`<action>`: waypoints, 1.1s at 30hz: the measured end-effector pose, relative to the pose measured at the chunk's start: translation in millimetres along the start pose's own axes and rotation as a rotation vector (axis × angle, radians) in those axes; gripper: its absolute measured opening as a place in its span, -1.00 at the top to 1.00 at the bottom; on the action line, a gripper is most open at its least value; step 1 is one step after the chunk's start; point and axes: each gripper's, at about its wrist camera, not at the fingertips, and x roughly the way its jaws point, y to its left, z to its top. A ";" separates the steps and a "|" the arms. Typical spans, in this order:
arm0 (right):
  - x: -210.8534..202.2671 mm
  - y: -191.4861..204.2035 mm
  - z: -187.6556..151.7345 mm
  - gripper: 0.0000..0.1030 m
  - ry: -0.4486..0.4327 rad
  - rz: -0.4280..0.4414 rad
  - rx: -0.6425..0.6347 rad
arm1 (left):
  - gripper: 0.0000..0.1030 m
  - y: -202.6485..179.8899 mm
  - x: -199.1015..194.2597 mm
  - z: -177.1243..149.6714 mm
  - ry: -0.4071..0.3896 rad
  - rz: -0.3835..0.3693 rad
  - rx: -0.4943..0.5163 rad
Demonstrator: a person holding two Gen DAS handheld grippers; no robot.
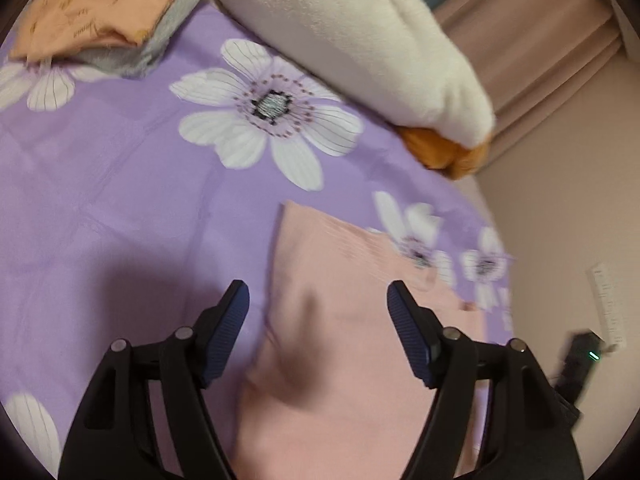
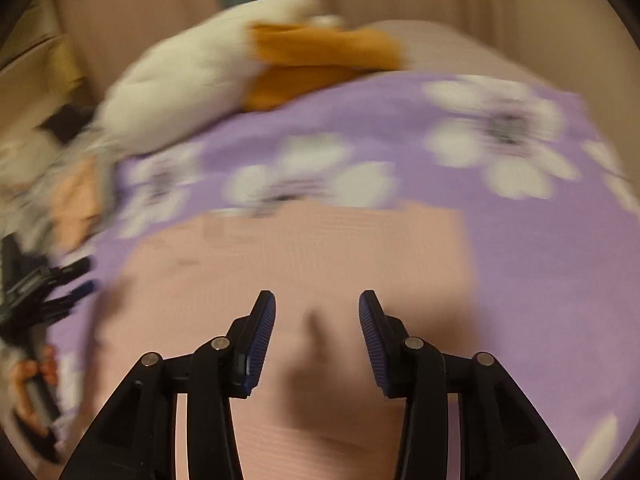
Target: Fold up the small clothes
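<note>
The pink garment [image 1: 344,320] is laid flat on the purple flowered sheet [image 1: 120,200], a pinched ridge raised at its middle. Nothing is gripped: the left gripper [image 1: 318,300] is spread wide, the right gripper [image 2: 317,308] parted above the cloth. That ridge should be smoothed before the next fold is taken from an edge.

L claw [image 1: 318,294] tilted down, jaws wide apart, nothing gripped. R claw [image 2: 317,304] tilted down, jaws parted, pads clear.
</note>
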 end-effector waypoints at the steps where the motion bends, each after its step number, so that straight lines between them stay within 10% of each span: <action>1: 10.5 14.7 5.3 0.16 0.029 0.088 -0.010 | -0.39 -0.3 -5.3 -4.9 0.012 -0.027 -0.019; 8: 98.0 104.8 41.3 0.16 0.202 0.335 -0.085 | -0.44 13.7 -10.0 -53.3 0.160 -0.193 -0.169; 17: 181.2 154.3 62.8 0.16 0.324 0.385 -0.110 | -0.35 25.9 23.9 -48.4 0.128 -0.256 -0.284; 21: 191.8 160.7 56.3 0.26 0.420 0.427 -0.152 | 0.44 33.5 25.2 -42.6 0.090 -0.251 -0.310; 23: 185.9 163.7 55.0 0.85 0.418 0.460 -0.187 | 0.62 39.4 21.4 -41.6 0.059 -0.245 -0.320; 25: 180.1 173.5 56.2 0.85 0.396 0.470 -0.233 | 0.81 42.5 16.5 -40.2 0.031 -0.241 -0.319; 33: 189.4 236.0 63.2 0.94 0.317 0.340 -0.399 | 0.74 49.6 4.8 -37.9 -0.024 -0.135 -0.324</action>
